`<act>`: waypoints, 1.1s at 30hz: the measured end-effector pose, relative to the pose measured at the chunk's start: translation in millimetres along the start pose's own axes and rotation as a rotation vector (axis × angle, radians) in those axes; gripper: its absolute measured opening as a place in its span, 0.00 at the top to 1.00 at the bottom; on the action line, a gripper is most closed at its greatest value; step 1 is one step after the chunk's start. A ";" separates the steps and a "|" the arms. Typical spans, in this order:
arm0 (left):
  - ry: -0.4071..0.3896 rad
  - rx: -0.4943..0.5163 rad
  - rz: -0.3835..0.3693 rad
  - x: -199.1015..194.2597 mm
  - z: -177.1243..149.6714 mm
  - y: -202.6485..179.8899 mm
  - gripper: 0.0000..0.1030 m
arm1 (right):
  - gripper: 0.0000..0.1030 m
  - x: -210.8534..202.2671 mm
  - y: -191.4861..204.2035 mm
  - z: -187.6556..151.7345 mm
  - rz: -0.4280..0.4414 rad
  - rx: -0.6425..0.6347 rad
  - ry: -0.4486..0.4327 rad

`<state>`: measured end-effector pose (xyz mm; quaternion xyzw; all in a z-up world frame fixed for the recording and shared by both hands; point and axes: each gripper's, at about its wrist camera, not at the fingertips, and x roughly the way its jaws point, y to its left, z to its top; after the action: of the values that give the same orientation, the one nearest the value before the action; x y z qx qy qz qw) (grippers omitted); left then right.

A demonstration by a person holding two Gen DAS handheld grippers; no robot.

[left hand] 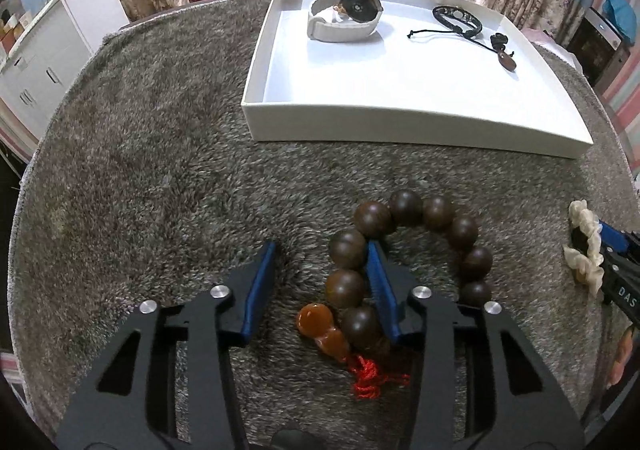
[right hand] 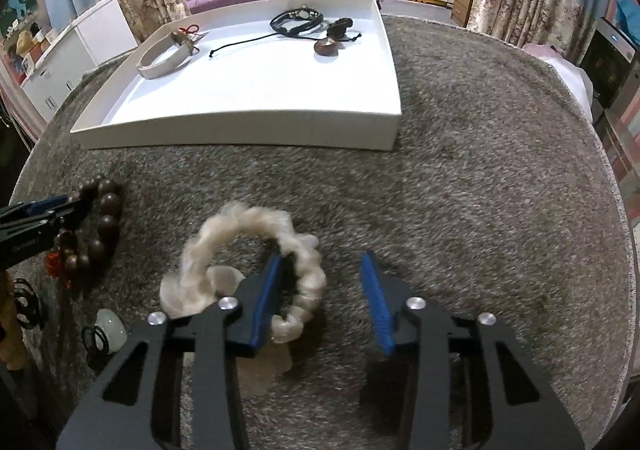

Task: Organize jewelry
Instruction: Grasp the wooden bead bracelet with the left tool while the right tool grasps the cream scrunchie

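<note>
The wooden bead bracelet lies on the grey rug, just short of the white tray, and is straddled by the left tool: one blue finger is set inside the ring, the other outside on bare rug, so the left run of beads sits between wide-open jaws, nothing yet gripped. To the right, a cream scrunchie is straddled likewise by the right tool, also spread wide and empty. Each piece lies directly ahead of its own tool. In the tray a watch and black cord bracelet rest. Small items at the right view's left edge cannot be made out.
</note>
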<state>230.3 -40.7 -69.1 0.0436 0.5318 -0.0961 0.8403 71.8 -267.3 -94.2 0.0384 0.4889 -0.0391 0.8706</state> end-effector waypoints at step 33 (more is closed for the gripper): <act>0.004 0.012 -0.010 -0.5 6.5 1.2 0.78 | 0.79 1.8 -0.6 1.9 0.000 0.009 -0.019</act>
<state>236.2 -40.6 -65.9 0.0462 0.5333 -0.1033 0.8383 74.3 -268.1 -94.7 0.0419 0.4803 -0.0415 0.8751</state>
